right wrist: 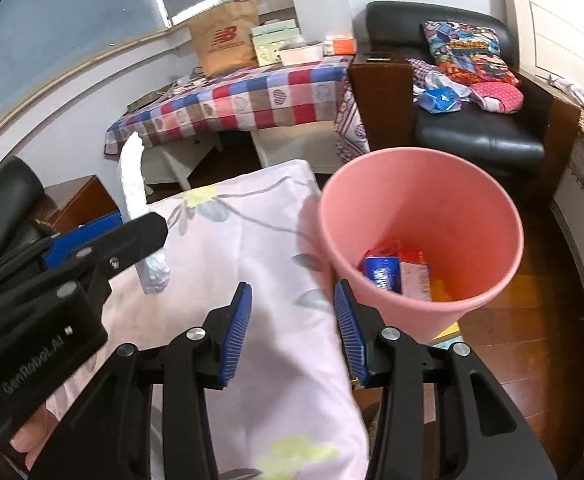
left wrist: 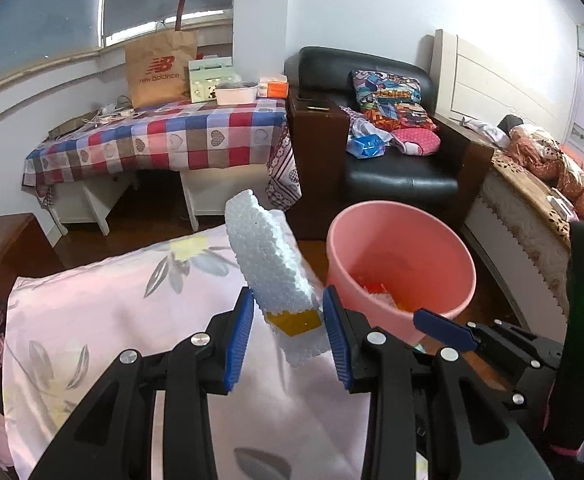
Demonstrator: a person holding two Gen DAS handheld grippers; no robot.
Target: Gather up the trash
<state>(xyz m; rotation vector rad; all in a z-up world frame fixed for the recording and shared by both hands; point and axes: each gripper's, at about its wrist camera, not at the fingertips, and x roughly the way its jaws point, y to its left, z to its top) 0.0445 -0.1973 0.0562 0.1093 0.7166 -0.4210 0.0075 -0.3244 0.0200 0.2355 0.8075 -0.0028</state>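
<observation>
While my left claw (left wrist: 287,330) clamps the foam slab (left wrist: 269,256), I'd carry it toward 2 o'clock, fully over the pink bin (left wrist: 402,256), before loosening; right claw (right wrist: 292,334) stands apart, empty.

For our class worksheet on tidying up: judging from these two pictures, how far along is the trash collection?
Done: the pink bin already holds wrappers, a blue packet among them. In hand: the left claw grips a white foam piece above the floral cloth, beside the bin. The right claw is open and empty. Left: dropping the foam in; no other loose trash shows on the cloth.
</observation>
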